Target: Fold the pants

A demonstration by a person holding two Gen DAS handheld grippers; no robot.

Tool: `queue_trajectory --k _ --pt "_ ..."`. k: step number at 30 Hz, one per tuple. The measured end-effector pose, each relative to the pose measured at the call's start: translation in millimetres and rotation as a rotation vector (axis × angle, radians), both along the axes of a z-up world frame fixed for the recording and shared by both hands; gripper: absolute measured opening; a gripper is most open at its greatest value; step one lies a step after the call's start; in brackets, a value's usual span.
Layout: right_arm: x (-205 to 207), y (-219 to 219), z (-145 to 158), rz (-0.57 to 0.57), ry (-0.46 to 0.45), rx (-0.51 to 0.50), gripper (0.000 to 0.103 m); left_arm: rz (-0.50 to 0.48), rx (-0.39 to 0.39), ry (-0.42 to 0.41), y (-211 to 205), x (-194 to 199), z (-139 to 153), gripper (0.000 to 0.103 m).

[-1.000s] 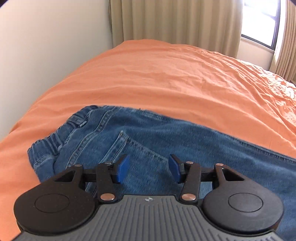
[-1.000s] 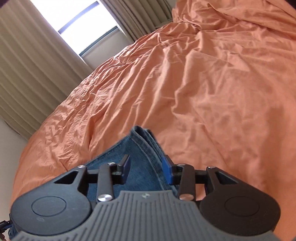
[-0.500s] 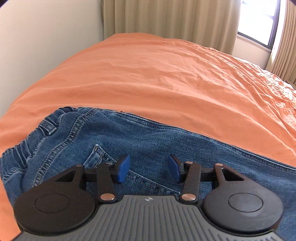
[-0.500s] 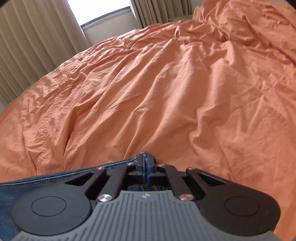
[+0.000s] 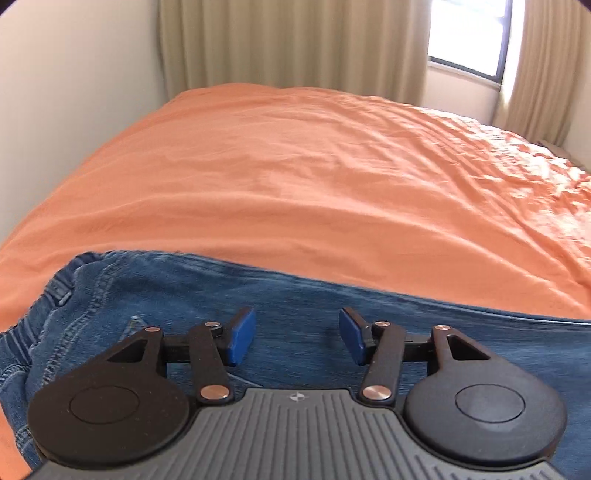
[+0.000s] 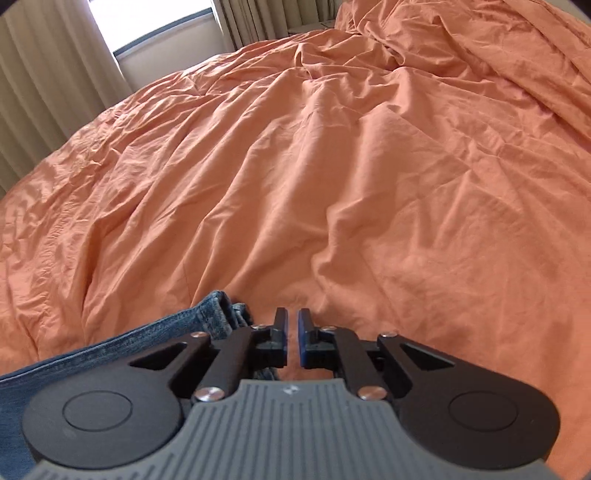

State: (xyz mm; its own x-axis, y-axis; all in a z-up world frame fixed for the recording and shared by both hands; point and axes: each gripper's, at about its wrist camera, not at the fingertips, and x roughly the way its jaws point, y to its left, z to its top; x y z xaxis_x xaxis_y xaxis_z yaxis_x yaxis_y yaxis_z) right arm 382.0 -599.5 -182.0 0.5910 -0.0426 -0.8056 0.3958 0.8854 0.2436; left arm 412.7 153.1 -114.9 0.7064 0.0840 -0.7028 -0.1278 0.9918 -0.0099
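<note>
The blue denim pants (image 5: 303,306) lie flat along the near edge of the bed, stretched sideways across it. In the left wrist view their gathered waistband (image 5: 22,339) sits at the left end, with pale contrast stitching curving down beside it, and the leg runs off toward the right. In the right wrist view the hemmed cuff end of the pants (image 6: 218,314) shows rolled and slightly raised, resting on the sheet just left of the claw there.

The left claw (image 5: 297,341) hangs over the seat area of the denim with its blue pads (image 5: 240,338) spread wide apart, nothing between them; whether the tips touch the cloth is hard to tell from this angle. The right claw (image 6: 293,339) has its pads drawn nearly together, only a thin slit between them through which orange sheet shows. It grips no fabric; the cuff lies just beside its left finger.

The orange bed sheet (image 6: 332,184) covers the whole bed, fairly smooth toward the far left corner and heavily wrinkled toward the right side. Beyond the far edge hang beige pleated curtains (image 5: 295,44), with a bright window (image 5: 469,33) between them, and a plain pale wall (image 5: 74,74) runs along the left edge of the bed.
</note>
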Motion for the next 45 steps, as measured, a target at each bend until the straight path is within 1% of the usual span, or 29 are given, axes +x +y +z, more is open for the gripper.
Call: queue_trajectory --k 1,2,3,4,5,6,7,8,9,11,12,14,16,17,19,20,23,24,25,27,28,29,32,37,40,42,43,45 --pt "-10.7 -0.5 4.9 -0.001 -0.019 0.029 0.018 -0.017 -0.001 -0.008 -8.0 -2.7 4.4 0.061" --pt "-22.0 -0.9 9.9 -0.002 -0.045 0.063 0.028 -0.04 0.001 -0.017 -18.8 -4.7 8.6 0.061" --pt "-34.5 -0.4 15.3 -0.007 -0.069 0.099 0.034 -0.058 0.004 -0.022 -29.2 -6.9 12.0 0.061" --pt "-46.1 -0.2 19.2 -0.009 -0.09 0.136 0.035 -0.073 0.008 -0.024 -39.9 -9.3 14.8 0.061" --pt "-57.9 0.9 22.9 -0.008 -0.105 0.17 0.036 -0.092 -0.01 -0.02 -50.9 -11.7 17.3 0.059" --pt "-68.8 1.8 25.5 -0.01 -0.117 0.191 0.037 -0.127 -0.056 -0.017 -59.2 -14.7 19.2 0.059" --pt "-82.7 4.1 28.5 -0.009 -0.134 0.214 0.038 -0.156 -0.085 -0.006 -67.4 -16.9 20.9 0.056" --pt "-94.0 5.1 29.2 -0.011 -0.144 0.238 0.041 -0.167 -0.085 0.018 -79.4 -19.2 23.3 0.05" --pt "-106.2 5.6 27.6 -0.025 -0.148 0.267 0.045 -0.186 -0.059 0.028 -93.1 -21.8 25.4 0.049" --pt "-128.1 3.3 18.4 -0.06 -0.161 0.362 0.051 -0.252 -0.016 0.029 -119.5 -28.8 28.8 0.048" --pt "-136.9 1.5 11.0 -0.083 -0.162 0.413 0.054 -0.286 -0.013 0.028 -134.4 -32.5 30.3 0.048" --pt "-149.4 -0.8 -7.1 -0.122 -0.155 0.491 0.057 -0.331 -0.03 0.034 -157.9 -35.2 30.2 0.048" --pt "-155.9 -2.3 -28.5 -0.159 -0.146 0.543 0.058 -0.36 -0.039 0.039 -177.3 -36.7 27.0 0.046" --pt "-157.7 -4.2 -40.0 -0.18 -0.147 0.585 0.058 -0.379 -0.039 0.049 -188.6 -36.3 23.1 0.045" --pt "-156.7 -7.9 -58.7 -0.209 -0.17 0.665 0.058 -0.398 -0.045 0.064 -204.0 -36.0 16.1 0.043" --pt "-154.1 -8.8 -65.1 -0.215 -0.184 0.69 0.058 -0.408 -0.052 0.075 -211.3 -36.6 11.4 0.042" --pt "-145.2 -11.3 -79.9 -0.227 -0.224 0.741 0.055 -0.427 -0.058 0.094 -228.6 -36.9 -0.8 0.042" --pt "-142.7 -13.2 -83.1 -0.234 -0.235 0.749 0.047 -0.434 -0.059 0.099 -233.4 -35.5 -4.6 0.041" --pt "-141.7 -14.3 -85.3 -0.241 -0.236 0.753 0.04 -0.441 -0.06 0.105 -238.9 -33.9 -9.3 0.037" --pt "-143.0 -19.2 -88.4 -0.247 -0.236 0.758 0.012 -0.453 -0.064 0.115 -248.9 -31.2 -17.2 0.035" --pt "-146.9 -23.0 -87.8 -0.235 -0.25 0.758 0.01 -0.459 -0.063 0.121 -253.4 -28.6 -20.7 0.034" --pt "-149.4 -25.2 -83.9 -0.218 -0.261 0.736 0.007 -0.47 -0.058 0.124 -259.8 -26.7 -24.6 0.033" --pt "-145.7 -23.5 -73.4 -0.159 -0.271 0.657 0.005 -0.495 -0.029 0.129 -278.0 -12.1 -35.2 0.029" --pt "-140.0 -22.2 -79.7 -0.15 -0.255 0.642 0.005 -0.499 0.009 0.148 -303.8 23.5 -56.8 0.02" --pt "-138.6 -21.2 -79.9 -0.131 -0.251 0.62 0.005 -0.497 0.016 0.145 -312.5 40.7 -65.1 0.016" --pt "-139.5 -21.7 -81.1 -0.13 -0.247 0.618 0.005 -0.486 0.02 0.165 -316.8 52.3 -70.7 0.011" --pt "-138.1 -21.8 -81.7 -0.132 -0.244 0.62 0.005 -0.481 0.022 0.182 -317.8 56.4 -73.8 0.007" --pt "-136.9 -22.3 -83.1 -0.135 -0.241 0.62 0.005 -0.481 0.029 0.186 -321.0 60.7 -79.1 0.003"
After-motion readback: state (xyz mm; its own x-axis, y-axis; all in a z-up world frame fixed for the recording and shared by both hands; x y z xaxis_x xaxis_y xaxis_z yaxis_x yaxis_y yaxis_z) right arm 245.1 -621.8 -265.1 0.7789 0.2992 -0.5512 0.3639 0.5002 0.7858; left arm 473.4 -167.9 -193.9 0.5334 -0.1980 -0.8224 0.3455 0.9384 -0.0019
